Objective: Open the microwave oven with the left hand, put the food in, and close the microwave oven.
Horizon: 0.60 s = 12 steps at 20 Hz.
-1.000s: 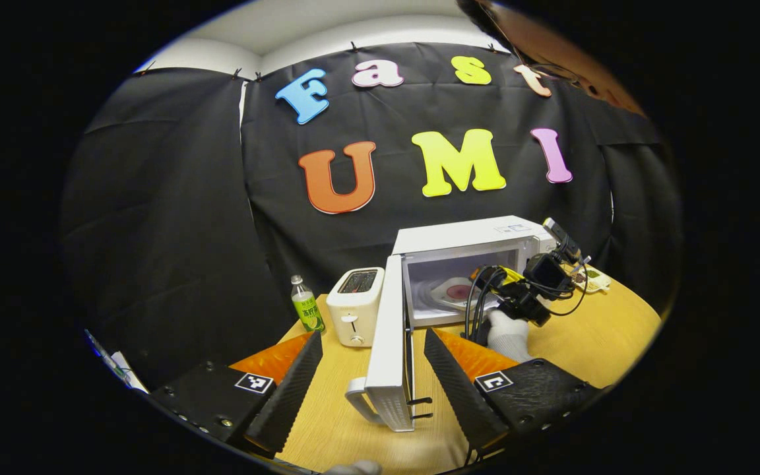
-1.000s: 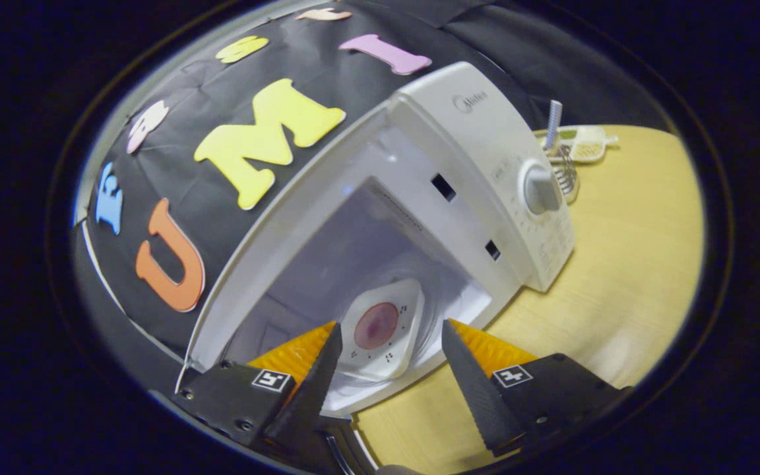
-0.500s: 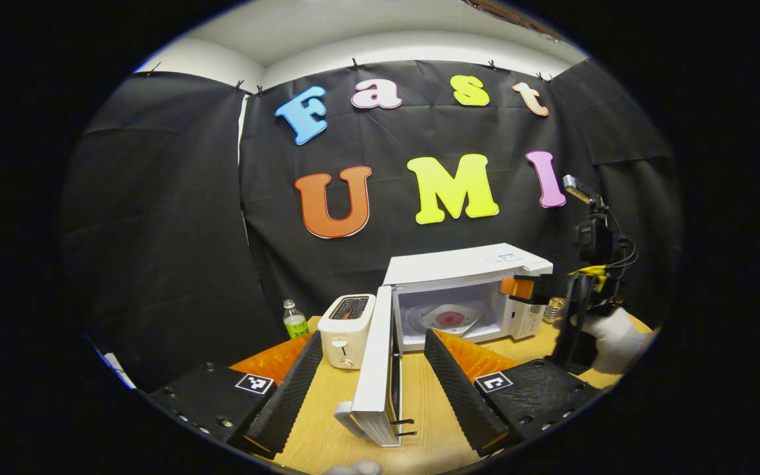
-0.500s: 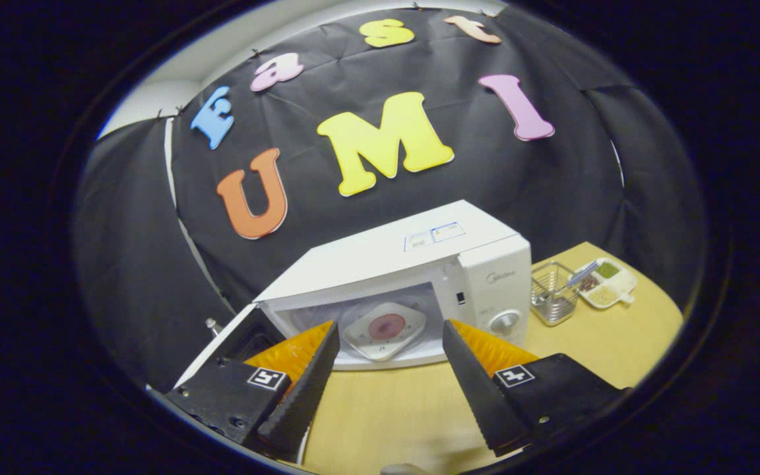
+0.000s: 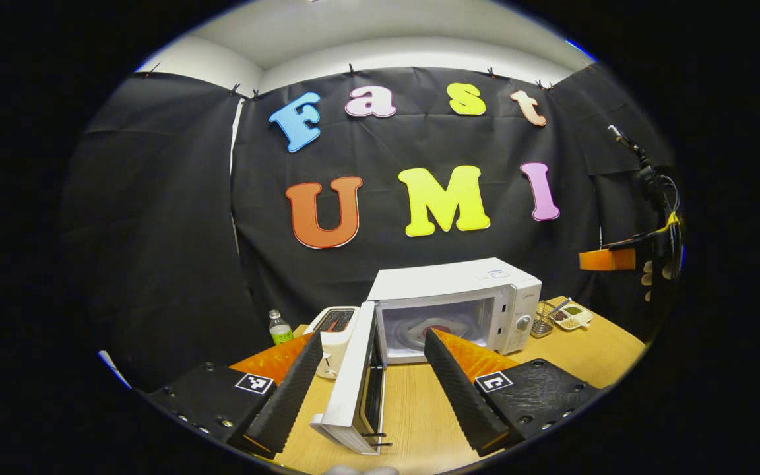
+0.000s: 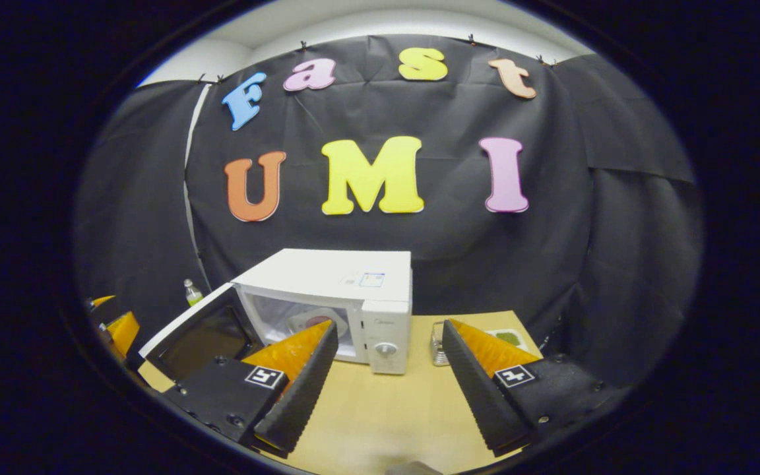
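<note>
Both claws are spread wide and empty: the left claw (image 5: 370, 389) straddles the edge of the swung-out door (image 5: 353, 379), the right claw (image 6: 386, 389) hangs above the counter (image 6: 380, 409). Beyond, the microwave (image 5: 452, 310) lies lengthwise along the wall, its mouth facing the claws, with the plate of food (image 5: 434, 330) inside.

Food plate (image 5: 437, 329) in microwave (image 5: 452, 290): partly hidden behind finger. Tray (image 6: 510, 338) contents: too small to identify.
</note>
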Tool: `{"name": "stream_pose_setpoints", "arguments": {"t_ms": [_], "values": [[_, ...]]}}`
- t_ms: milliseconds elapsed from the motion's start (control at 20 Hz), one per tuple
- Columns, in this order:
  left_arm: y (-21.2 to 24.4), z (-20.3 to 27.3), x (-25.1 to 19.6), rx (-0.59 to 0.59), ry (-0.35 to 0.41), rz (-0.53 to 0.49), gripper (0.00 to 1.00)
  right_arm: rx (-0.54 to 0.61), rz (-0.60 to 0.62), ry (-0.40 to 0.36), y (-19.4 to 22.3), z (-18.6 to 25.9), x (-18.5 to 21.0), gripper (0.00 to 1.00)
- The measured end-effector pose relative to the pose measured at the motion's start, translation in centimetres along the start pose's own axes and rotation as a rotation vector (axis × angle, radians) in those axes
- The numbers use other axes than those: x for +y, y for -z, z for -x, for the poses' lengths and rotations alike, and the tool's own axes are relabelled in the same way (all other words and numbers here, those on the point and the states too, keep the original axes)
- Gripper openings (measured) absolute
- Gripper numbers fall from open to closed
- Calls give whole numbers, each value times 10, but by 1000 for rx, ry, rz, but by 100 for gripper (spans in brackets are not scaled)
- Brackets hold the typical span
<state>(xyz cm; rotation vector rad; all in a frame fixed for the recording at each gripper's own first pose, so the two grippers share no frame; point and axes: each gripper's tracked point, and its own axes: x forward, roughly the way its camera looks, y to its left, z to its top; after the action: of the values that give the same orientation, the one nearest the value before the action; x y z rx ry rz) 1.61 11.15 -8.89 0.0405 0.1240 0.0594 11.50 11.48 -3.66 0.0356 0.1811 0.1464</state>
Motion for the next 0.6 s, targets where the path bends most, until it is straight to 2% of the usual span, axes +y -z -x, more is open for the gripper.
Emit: {"name": "stream_pose_setpoints", "arguments": {"t_ms": [50,100,250,400,550,600], "values": [[-3,-1,-1,-7,3,-4,87,-7,-5,11,-5,5,-5,100],[-5,-1,-6,-14,36,-7,90,-5,-5,15,-8,10,-8,100],[-10,-2,1,-48,28,-23,3,3,-3,10,-13,25,-8,100],[0,-7,18,-41,10,-6,0,-8,8,12,-20,39,-7,100],[16,-7,69,-17,-78,27,0,-20,8,21,-26,46,-9,100],[27,-7,87,3,-111,47,0,-21,2,29,-28,47,-10,92]]}}
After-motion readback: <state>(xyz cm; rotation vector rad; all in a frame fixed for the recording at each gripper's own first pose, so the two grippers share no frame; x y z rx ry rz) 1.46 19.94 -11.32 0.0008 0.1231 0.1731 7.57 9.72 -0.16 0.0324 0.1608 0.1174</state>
